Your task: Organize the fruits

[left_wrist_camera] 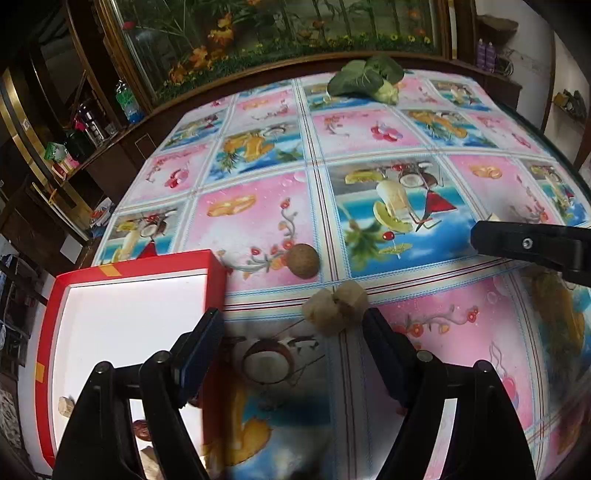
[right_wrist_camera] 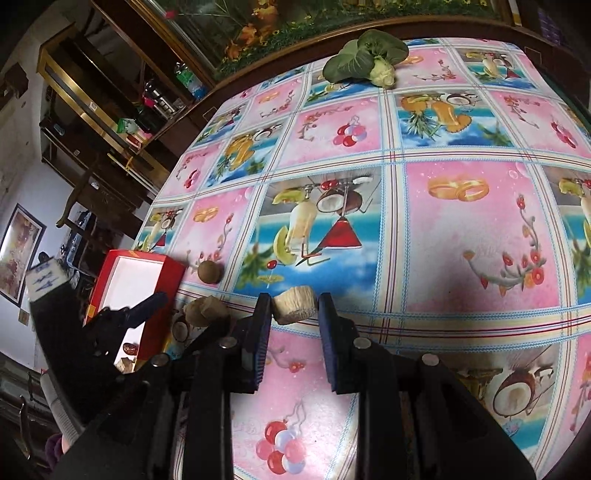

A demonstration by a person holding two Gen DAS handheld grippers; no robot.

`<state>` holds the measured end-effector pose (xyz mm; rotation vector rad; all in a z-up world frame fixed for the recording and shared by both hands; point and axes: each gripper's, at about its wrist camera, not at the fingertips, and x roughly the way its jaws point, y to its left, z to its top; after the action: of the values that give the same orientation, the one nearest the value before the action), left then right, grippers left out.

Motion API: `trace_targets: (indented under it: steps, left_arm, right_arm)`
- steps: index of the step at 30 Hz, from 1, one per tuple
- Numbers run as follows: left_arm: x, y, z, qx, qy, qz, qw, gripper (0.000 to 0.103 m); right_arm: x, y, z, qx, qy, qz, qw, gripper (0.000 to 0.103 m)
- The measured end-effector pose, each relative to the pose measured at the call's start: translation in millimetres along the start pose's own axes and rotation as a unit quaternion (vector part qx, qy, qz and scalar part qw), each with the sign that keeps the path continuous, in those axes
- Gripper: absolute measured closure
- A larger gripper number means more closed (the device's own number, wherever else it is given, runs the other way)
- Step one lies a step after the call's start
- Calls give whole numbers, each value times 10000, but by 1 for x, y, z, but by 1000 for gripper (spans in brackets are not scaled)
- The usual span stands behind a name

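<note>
Ahead of me lies a tablecloth (left_wrist_camera: pixel 258 206) printed in pink and blue squares of drinks, coconuts and cherries. At its far edge rests a leafy green vegetable (right_wrist_camera: pixel 365 59) with a pale stalk. Behind stands a flower mural (left_wrist_camera: pixel 280 33). Off left, dark shelves (left_wrist_camera: pixel 74 122) carry a green-labelled bottle (left_wrist_camera: pixel 127 99).

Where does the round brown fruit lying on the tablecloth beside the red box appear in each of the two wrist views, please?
Left wrist view: the round brown fruit lies just left of centre, right of the red box's far corner.
Right wrist view: the same fruit sits left of centre, again just right of the red box.
Shared landmark: the leafy green vegetable at the table's far edge.
</note>
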<state>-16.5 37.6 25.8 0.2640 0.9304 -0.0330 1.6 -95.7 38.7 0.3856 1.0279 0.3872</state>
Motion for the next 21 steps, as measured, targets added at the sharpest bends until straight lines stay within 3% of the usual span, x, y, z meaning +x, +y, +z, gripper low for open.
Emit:
trace_targets:
  steps: [14, 21]
  left_arm:
    - [21, 5, 6, 126, 171, 237, 9995, 26]
    - [28, 14, 8, -337, 159, 29, 9993, 28]
  right_arm:
    - [2, 2, 0, -35, 29, 4, 10000, 75]
    - [2, 1, -1, -24, 28, 8, 10000, 75]
